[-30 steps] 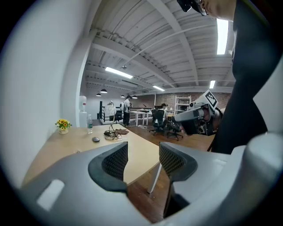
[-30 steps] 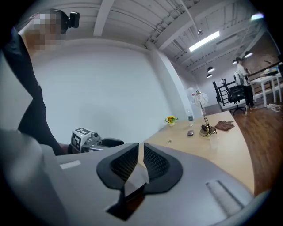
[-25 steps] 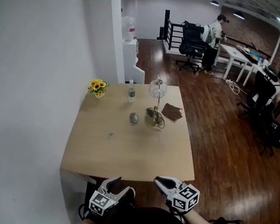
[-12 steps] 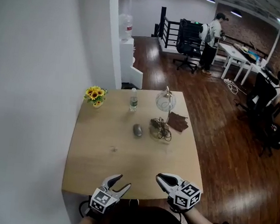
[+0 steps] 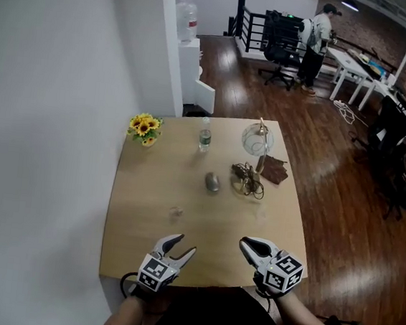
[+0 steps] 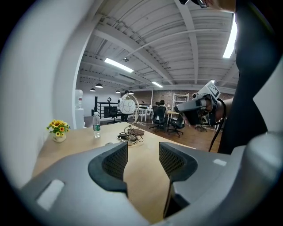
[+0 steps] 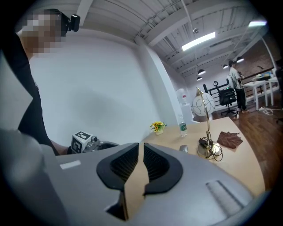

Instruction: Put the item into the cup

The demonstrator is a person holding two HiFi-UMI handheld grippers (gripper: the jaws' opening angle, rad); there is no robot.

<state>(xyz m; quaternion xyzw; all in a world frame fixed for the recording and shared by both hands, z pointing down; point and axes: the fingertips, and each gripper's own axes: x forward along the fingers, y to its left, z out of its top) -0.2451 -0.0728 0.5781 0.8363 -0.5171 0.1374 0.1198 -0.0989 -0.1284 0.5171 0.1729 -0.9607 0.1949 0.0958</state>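
The left gripper [image 5: 183, 243] is held with jaws apart, the right gripper [image 5: 246, 245] with jaws almost together, both empty. A small unidentifiable item [image 5: 176, 211] is seen on the table [image 5: 140, 209] at 12 o'clock from the left gripper.

This is a big office. Far away are black rolling chairs [image 5: 278, 49] and long white desks [image 5: 351, 71]. A person [image 5: 319, 33] stands by them.

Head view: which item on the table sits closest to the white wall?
The pot of yellow flowers, at the far left corner by the wall. The water bottle, grey mouse and lamp all sit further right.
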